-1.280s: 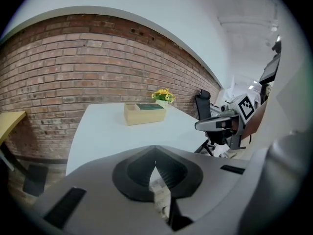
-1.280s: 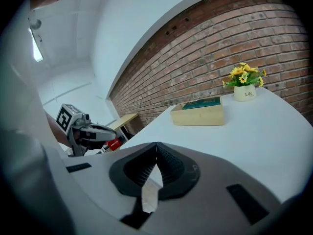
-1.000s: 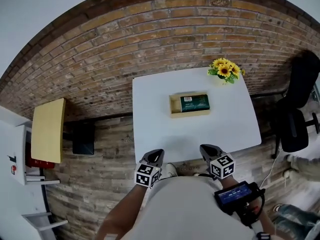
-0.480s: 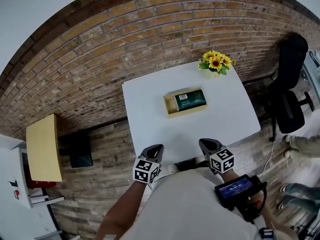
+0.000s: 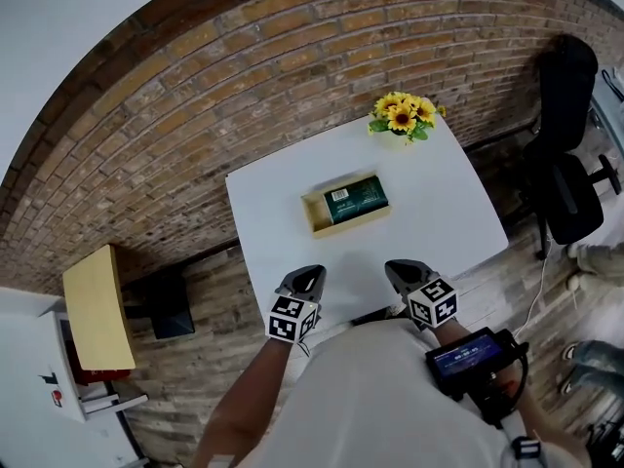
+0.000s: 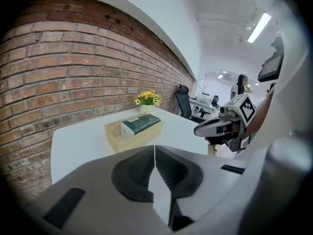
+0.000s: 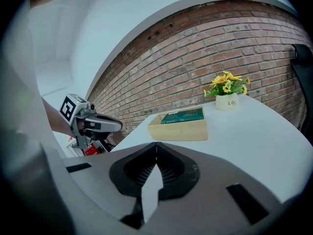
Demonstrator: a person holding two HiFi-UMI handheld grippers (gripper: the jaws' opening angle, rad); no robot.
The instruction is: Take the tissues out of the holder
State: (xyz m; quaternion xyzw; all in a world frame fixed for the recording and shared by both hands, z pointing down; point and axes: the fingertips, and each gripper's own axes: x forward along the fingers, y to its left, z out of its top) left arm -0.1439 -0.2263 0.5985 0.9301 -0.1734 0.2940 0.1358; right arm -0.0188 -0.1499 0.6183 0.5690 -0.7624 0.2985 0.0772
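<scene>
**Entry: both tongs shut, tissues in the holder**

Background: brick wall [image 5: 244, 76] runs behind the whole setup. White tabletop [image 5: 429, 213] stands against it. A black office chair [image 5: 565, 164] stands off the tabletop's right side.

My left tongs [image 6: 154, 148]: jaws pressed together, tips meeting, nothing between them. They hang over the near edge of the tabletop, pointing toward the wall and somewhat downward.

My right tongs [image 7: 156, 146]: also pressed together and empty. They sit beside the left pair at the same near edge, with a gap between the two.

Wooden holder [image 5: 314, 214]: a shallow open box resting flat near the middle of the tabletop, well apart from both tongs.

Tissues [image 5: 356, 198]: a dark green pack with a white label, lying flat inside the holder. It fills the holder's right part in the head view; the left end of the holder shows bare wood.

Sunflowers [image 5: 402, 115]: a small bunch in a white pot at the far corner of the tabletop, beyond the holder, near the wall.
</scene>
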